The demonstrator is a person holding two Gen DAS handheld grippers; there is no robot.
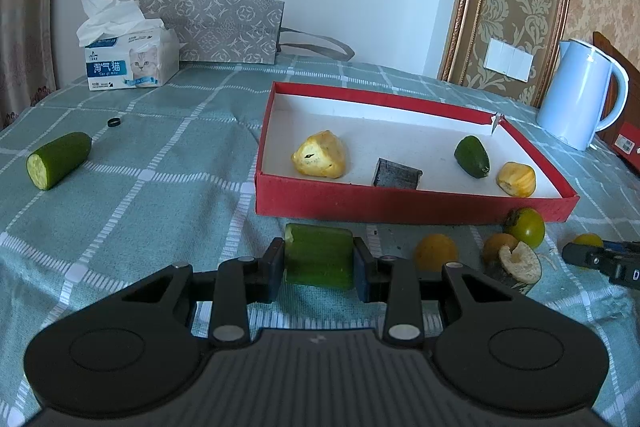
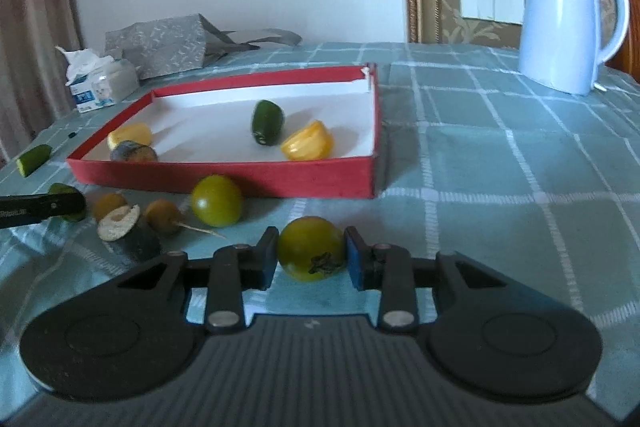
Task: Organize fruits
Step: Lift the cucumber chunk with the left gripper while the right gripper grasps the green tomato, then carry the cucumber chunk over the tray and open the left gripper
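Note:
My left gripper [image 1: 319,261] is shut on a green cucumber chunk [image 1: 319,255], low over the cloth just in front of the red box [image 1: 360,205]. My right gripper [image 2: 311,254] is shut on a green-yellow tomato [image 2: 310,247] in front of the box's near wall [image 2: 224,179]. Inside the box lie two yellow fruit pieces [image 1: 320,155] [image 1: 516,179], a dark green fruit [image 1: 472,156] and a dark grey piece [image 1: 396,173]. Loose in front of the box are another tomato [image 2: 217,200], small orange fruits [image 2: 162,216] and a cut piece [image 2: 120,223].
A cucumber half [image 1: 58,159] lies at the far left on the checked green tablecloth [image 1: 160,167]. A tissue box [image 1: 128,61] and a grey bag [image 1: 216,27] stand at the back. A pale blue kettle [image 2: 568,19] stands at the right.

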